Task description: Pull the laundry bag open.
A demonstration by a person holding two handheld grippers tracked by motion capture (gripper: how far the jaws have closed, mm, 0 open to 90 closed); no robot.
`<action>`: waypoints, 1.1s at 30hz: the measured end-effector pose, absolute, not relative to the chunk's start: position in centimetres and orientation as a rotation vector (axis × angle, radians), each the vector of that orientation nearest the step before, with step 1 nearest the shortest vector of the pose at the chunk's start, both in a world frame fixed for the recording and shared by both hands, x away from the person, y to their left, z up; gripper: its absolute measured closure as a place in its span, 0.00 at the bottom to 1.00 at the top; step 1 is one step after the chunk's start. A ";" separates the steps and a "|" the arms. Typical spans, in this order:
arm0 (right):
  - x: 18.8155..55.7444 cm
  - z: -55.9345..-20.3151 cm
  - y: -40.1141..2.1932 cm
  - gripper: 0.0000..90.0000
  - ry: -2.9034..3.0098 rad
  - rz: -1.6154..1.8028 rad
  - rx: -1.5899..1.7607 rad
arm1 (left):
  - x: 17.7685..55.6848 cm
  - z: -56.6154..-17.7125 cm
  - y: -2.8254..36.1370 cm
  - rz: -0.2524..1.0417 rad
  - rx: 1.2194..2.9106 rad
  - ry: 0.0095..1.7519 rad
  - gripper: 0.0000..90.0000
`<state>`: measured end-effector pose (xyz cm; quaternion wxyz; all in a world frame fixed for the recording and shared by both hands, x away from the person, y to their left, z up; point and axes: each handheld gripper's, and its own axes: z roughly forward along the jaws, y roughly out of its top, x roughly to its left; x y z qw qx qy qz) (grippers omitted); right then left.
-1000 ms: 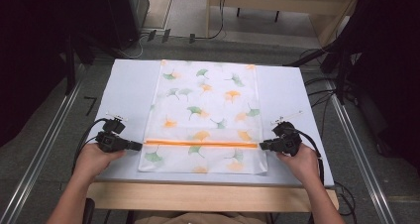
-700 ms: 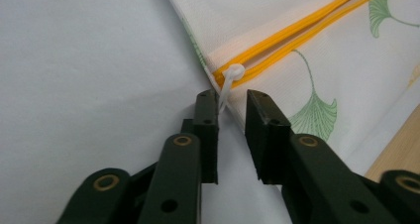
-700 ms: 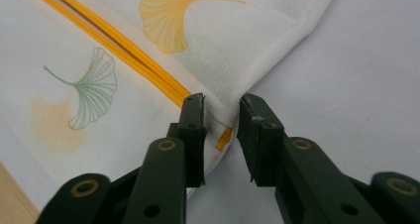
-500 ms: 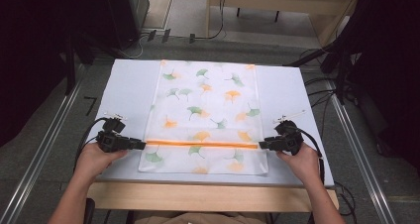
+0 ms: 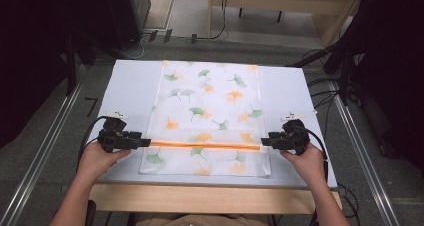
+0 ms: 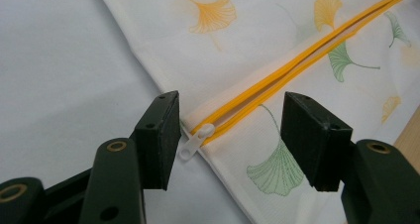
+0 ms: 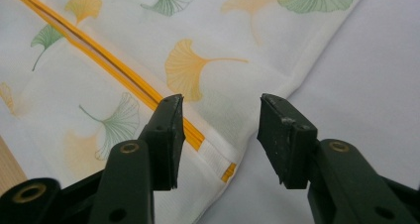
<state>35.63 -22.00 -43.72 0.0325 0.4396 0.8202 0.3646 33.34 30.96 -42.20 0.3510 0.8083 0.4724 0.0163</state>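
A white cloth bag (image 5: 209,106) printed with green and orange ginkgo leaves lies flat on the pale table (image 5: 130,86). An orange zip (image 5: 205,145) runs across it near the front. My left gripper (image 5: 145,142) sits at the zip's left end, and its jaws have just been opening. In the left gripper view the left gripper (image 6: 230,99) stands open with the white zip pull (image 6: 195,142) lying loose between the pads. My right gripper (image 5: 266,141) is at the zip's right end, jaws also just opening. In the right gripper view the right gripper (image 7: 221,100) is open over the bag's edge (image 7: 218,159).
The table's wooden front edge (image 5: 210,196) runs just behind my hands. Bare tabletop lies left and right of the bag. Metal rails (image 5: 45,151) flank the table on the floor, with cables (image 5: 325,86) at the right and dark furniture at the back.
Both grippers' jaws have spread apart at the two ends of the zip, letting the bag go. The hands and the bag have stayed where they were.
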 end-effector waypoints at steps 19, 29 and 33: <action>36.1 -44.0 -23.2 0.56 2.462 1.132 1.329 | 33.5 -42.1 31.7 0.124 2.081 1.209 0.40; 36.0 -44.0 -24.4 0.51 2.408 1.157 1.368 | 33.9 -42.1 33.1 0.201 2.055 1.256 0.39; 36.0 -44.1 -24.9 0.50 2.385 1.167 1.377 | 34.1 -42.1 33.7 0.219 2.041 1.269 0.38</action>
